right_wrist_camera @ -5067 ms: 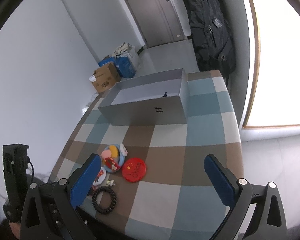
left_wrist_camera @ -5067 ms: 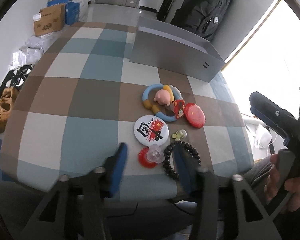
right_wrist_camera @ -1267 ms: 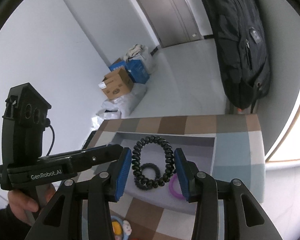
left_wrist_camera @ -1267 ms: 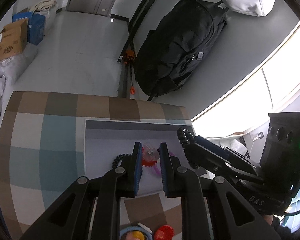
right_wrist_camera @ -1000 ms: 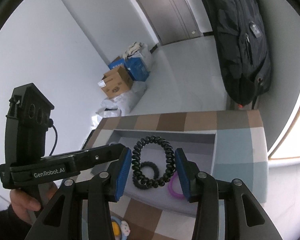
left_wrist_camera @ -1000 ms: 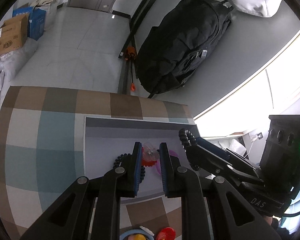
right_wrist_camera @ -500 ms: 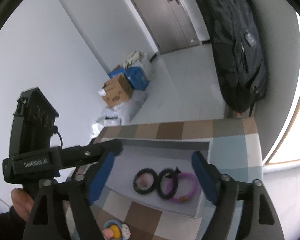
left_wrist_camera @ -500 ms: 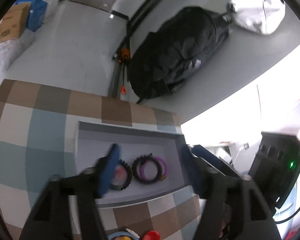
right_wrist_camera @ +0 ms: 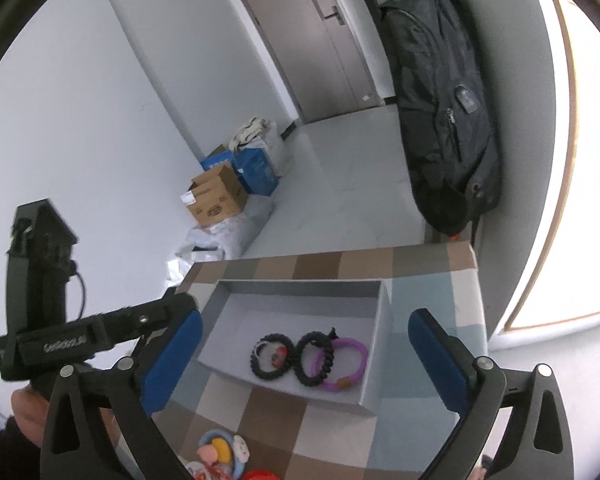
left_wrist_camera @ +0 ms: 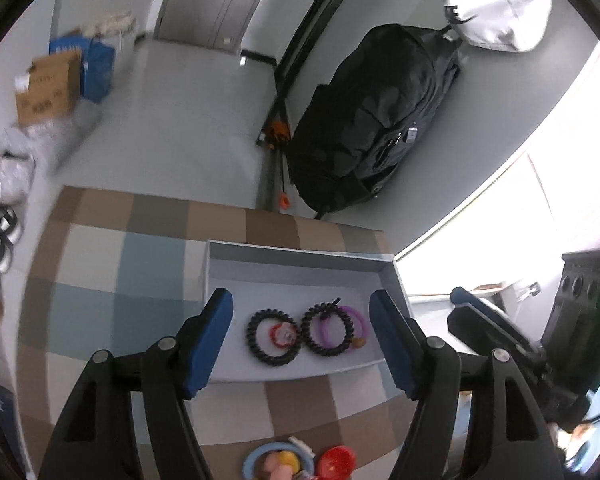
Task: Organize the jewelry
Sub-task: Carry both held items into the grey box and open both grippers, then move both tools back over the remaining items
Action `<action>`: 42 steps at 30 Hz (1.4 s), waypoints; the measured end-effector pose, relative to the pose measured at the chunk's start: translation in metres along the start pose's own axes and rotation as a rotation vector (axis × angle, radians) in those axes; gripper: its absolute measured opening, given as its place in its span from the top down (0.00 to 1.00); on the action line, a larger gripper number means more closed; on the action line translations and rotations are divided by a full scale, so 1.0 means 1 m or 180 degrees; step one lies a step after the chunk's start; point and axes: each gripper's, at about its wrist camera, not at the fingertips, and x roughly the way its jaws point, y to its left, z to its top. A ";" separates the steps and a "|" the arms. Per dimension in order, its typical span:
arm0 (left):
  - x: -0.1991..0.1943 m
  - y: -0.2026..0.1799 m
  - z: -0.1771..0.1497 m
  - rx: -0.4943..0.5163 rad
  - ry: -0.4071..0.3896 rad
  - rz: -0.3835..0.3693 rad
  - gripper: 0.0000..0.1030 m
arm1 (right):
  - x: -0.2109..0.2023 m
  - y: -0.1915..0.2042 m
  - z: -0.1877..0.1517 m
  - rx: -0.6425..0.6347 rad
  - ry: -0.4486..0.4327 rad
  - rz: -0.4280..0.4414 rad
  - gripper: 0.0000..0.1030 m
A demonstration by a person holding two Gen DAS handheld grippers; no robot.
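A grey open box (left_wrist_camera: 300,258) (right_wrist_camera: 382,308) stands on the checked table. Inside lie a black coil band (left_wrist_camera: 256,344) (right_wrist_camera: 255,363) ringing a small red clip (left_wrist_camera: 284,334) (right_wrist_camera: 278,354), a second black coil band (left_wrist_camera: 310,338) (right_wrist_camera: 304,376) and a purple bangle (left_wrist_camera: 360,318) (right_wrist_camera: 358,350). My left gripper (left_wrist_camera: 302,340) is open and empty above the box's near side. My right gripper (right_wrist_camera: 304,356) is open and empty, also above the box. Each gripper shows in the other's view: the right one (left_wrist_camera: 500,336), the left one (right_wrist_camera: 100,332).
A blue ring toy (left_wrist_camera: 276,460) (right_wrist_camera: 220,454) and a red badge (left_wrist_camera: 338,460) lie on the table nearer me. A black backpack (left_wrist_camera: 380,120) (right_wrist_camera: 440,92) hangs at the wall beyond the table. Cardboard boxes (right_wrist_camera: 220,196) sit on the floor.
Both grippers have opened. The left one let go of the red clip and the right one the black coil band; both now lie in the box. Both grippers have drawn back slightly.
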 end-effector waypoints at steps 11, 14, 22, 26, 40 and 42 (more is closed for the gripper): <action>-0.037 -0.019 -0.045 0.0335 -0.0170 0.0696 0.35 | -0.025 0.015 -0.022 -0.0111 -0.0007 -0.0061 0.00; -0.051 -0.027 -0.052 0.0430 -0.0273 0.0832 0.32 | -0.033 0.024 -0.034 -0.0214 -0.0036 -0.0048 0.00; -0.071 -0.023 -0.085 0.0299 -0.0357 0.0923 0.22 | -0.044 0.036 -0.072 -0.0227 0.0107 -0.0056 0.00; -0.076 -0.019 -0.096 0.0258 -0.0345 0.0908 0.22 | -0.044 0.037 -0.094 -0.0193 0.0196 -0.0114 0.00; -0.067 0.028 -0.132 -0.0093 0.0080 0.0900 0.22 | -0.048 0.036 -0.117 -0.0091 0.0316 -0.0203 0.00; -0.063 0.023 -0.136 0.0002 0.0097 0.0908 0.22 | -0.049 0.037 -0.117 -0.0120 0.0289 -0.0194 0.00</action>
